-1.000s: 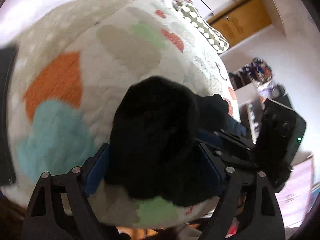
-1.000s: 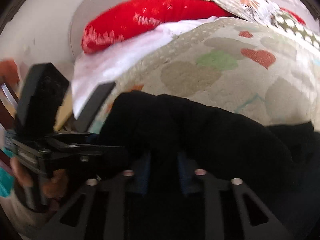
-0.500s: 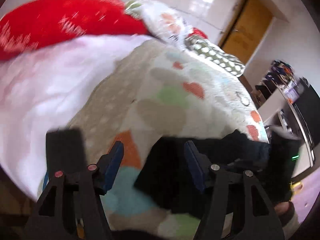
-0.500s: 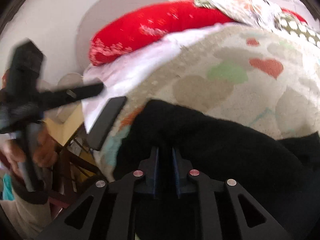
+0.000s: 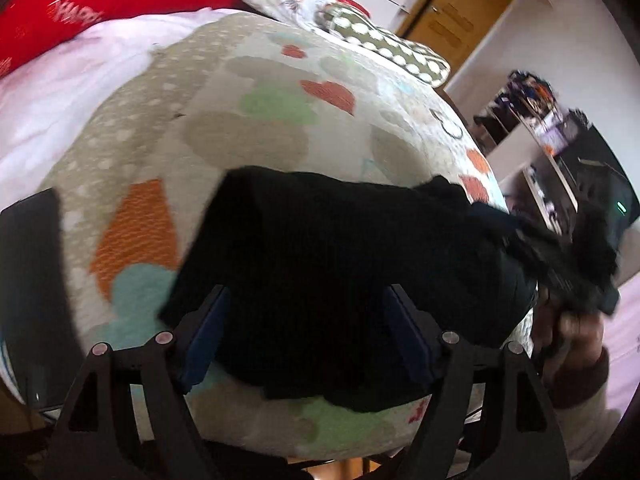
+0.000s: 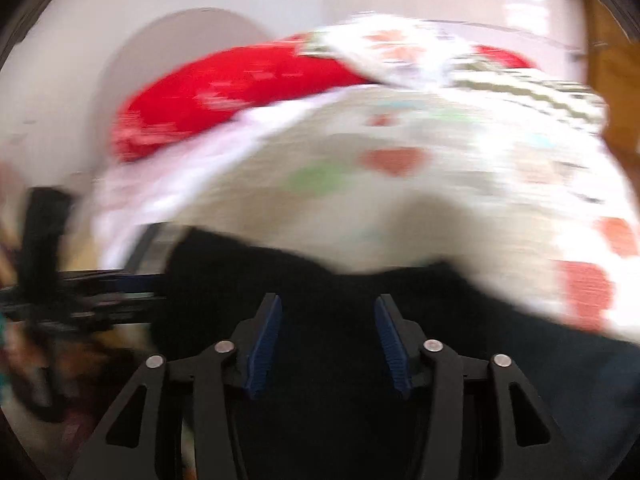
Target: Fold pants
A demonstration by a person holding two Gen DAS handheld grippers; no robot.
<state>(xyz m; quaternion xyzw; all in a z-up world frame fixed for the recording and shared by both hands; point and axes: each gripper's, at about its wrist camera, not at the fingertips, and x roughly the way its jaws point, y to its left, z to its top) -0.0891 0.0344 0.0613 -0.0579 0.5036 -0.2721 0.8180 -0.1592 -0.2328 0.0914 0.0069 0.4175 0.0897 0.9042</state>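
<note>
The black pants (image 5: pixel 340 264) lie bunched on the heart-patterned blanket (image 5: pixel 256 120) near its front edge. My left gripper (image 5: pixel 308 332) is open, its blue-padded fingers (image 5: pixel 208 336) standing wide on either side of the near end of the pants. In the blurred right wrist view the pants (image 6: pixel 328 280) fill the lower frame and my right gripper (image 6: pixel 328 340) is open over them, its fingers apart. The right gripper also shows at the right in the left wrist view (image 5: pixel 560 264), at the far end of the pants.
A red pillow (image 5: pixel 80 4) and floral and dotted pillows (image 5: pixel 360 28) lie at the back of the bed. A dark flat slab (image 5: pixel 32 280) sits at the blanket's left edge. A wooden door (image 5: pixel 452 12) and cluttered shelves (image 5: pixel 540 128) stand at right.
My left gripper let go of the pants, pulled back, and now straddles them open. My right gripper, shut on the pants before, has opened. The right view is blurred by motion.
</note>
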